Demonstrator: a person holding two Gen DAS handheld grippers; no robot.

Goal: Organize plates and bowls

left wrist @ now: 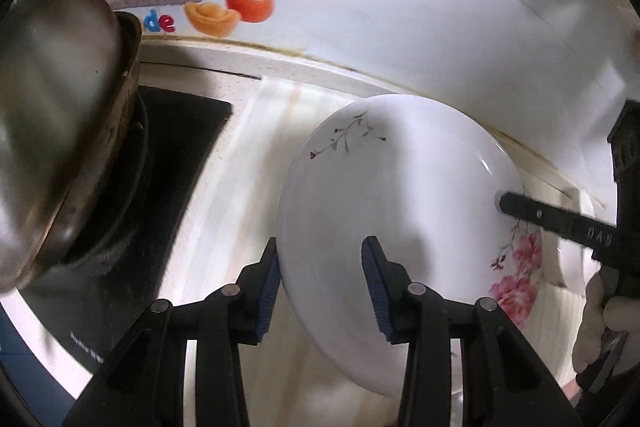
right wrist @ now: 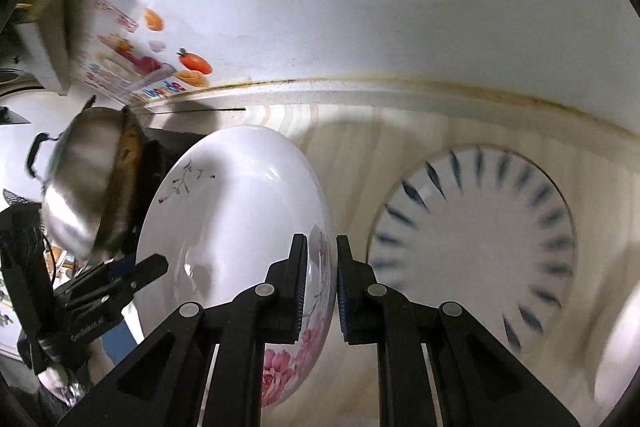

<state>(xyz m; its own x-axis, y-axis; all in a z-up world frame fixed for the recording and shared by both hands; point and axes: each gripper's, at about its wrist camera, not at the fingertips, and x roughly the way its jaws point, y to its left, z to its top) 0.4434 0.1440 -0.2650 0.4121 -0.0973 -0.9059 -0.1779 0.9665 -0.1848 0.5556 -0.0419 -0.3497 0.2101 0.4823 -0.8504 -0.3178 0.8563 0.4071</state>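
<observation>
Two plates in sight, and your right tongs are clamped on the rim of the flowered plate.

You have one flowered plate, tilted up on edge off the desk, and one blue-dashed plate lying flat on the desk just to the right of your right tongs. The right tongs pinch the flowered plate's near rim, one finger on each face by the pink blossoms. Your left tongs stand apart, with the plate's opposite edge between their fingers; you cannot tell from either view whether the pads touch it. A steel pot sits on the black stove to the left of the left tongs. Only the right wrist view shows the blue-dashed plate; only the left wrist view shows the right tongs' finger lying across the plate's face.
</observation>
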